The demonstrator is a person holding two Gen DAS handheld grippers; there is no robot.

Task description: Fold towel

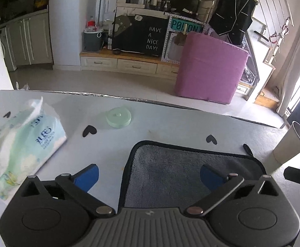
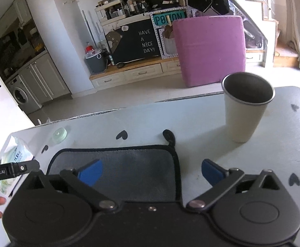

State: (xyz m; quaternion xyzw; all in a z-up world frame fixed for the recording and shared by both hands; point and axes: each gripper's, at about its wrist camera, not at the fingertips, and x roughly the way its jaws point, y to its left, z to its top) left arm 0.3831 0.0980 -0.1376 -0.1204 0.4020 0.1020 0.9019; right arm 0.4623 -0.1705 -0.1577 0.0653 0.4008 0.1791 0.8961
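A grey towel with black trim lies flat on the white table. My left gripper is open, its blue fingers straddling the towel's left edge, just above it. In the right wrist view the same towel lies left of centre. My right gripper is open over the towel's right edge, with a black hanging loop at the far right corner. Both hold nothing.
A tissue pack lies at the left, a pale green round lid behind the towel. A metal-rimmed cup stands to the right of the towel. The table's far edge runs behind them.
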